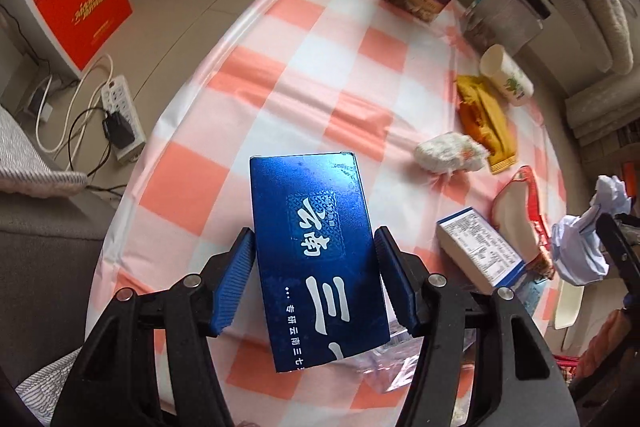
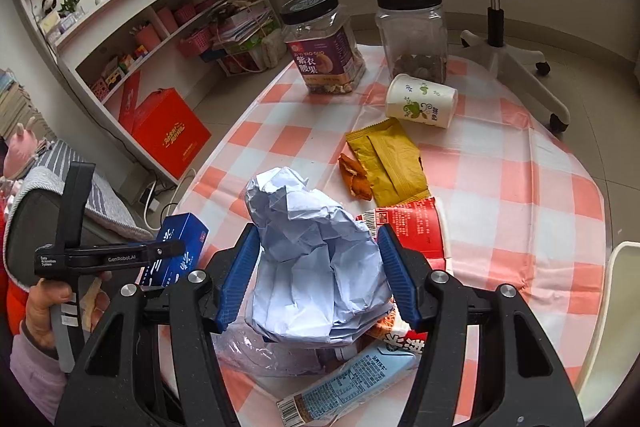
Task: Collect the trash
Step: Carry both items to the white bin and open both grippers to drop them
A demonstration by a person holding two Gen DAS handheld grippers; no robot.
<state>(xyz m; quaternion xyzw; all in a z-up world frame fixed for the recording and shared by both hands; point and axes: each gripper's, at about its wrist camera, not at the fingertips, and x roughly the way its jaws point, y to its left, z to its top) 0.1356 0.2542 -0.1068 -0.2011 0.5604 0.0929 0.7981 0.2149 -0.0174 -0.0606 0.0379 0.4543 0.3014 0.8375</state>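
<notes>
The left gripper is pinching a dark blue box between its blue pads, jaws closed onto the box's two long sides and holding it above the near edge of the checked tablecloth. White characters are running down the box face, reading 云南 and 三七 among smaller print. The right gripper is squeezing a crumpled ball of pale blue paper, jaws closed against its sides, over the same near edge. On the left gripper's body, seen from the right wrist, "GenRobot.AI" and "Data Acquisition System" are showing in white.

Below the paper a carton with a barcode and a nutrition table is lying beside a red packet that is also showing a barcode. Toward the middle of the cloth a yellow wrapper is lying flat with orange peel touching its left side, and a wad of white tissue is lying near them. At the far edge a paper cup printed with green leaves is lying on its side, in front of two black-lidded plastic jars: the left jar is wearing a purple label reading 紫衣腰果, the right jar is clear.
</notes>
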